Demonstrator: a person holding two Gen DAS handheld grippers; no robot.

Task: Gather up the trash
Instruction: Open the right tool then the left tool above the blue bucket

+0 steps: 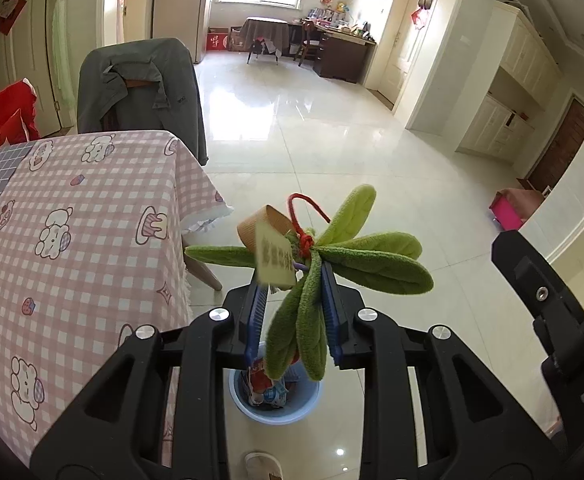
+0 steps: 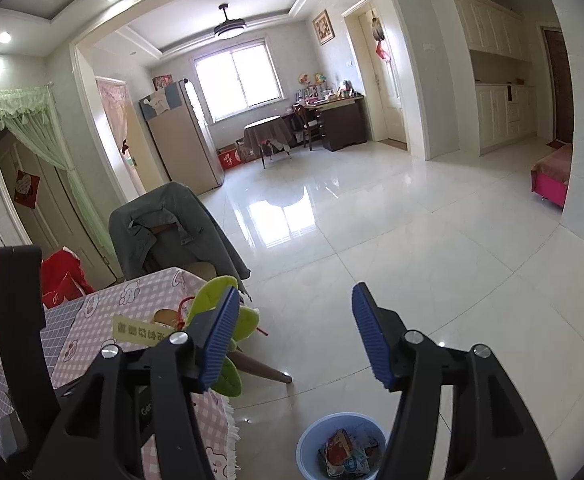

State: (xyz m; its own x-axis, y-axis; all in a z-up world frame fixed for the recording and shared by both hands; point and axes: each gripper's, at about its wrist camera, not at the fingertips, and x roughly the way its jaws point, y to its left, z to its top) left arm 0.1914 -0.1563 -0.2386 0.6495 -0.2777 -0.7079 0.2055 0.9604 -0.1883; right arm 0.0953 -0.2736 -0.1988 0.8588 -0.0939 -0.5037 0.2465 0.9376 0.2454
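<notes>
My left gripper (image 1: 295, 280) is shut on a green plush leaf ornament (image 1: 356, 256) with a red cord and a paper tag. It holds it in the air right above a light blue trash bin (image 1: 235, 390) that has wrappers inside. The ornament also shows in the right wrist view (image 2: 247, 322), partly behind my right gripper's left finger. My right gripper (image 2: 296, 312) is open and empty, to the right of the left one. The bin (image 2: 306, 446) sits on the floor below it.
A table with a pink checked cloth (image 1: 71, 240) stands to the left, its edge close to the bin. A chair draped with a grey jacket (image 1: 143, 88) stands behind it. A glossy tiled floor (image 1: 332, 140) stretches ahead. A pink box (image 1: 506, 210) sits far right.
</notes>
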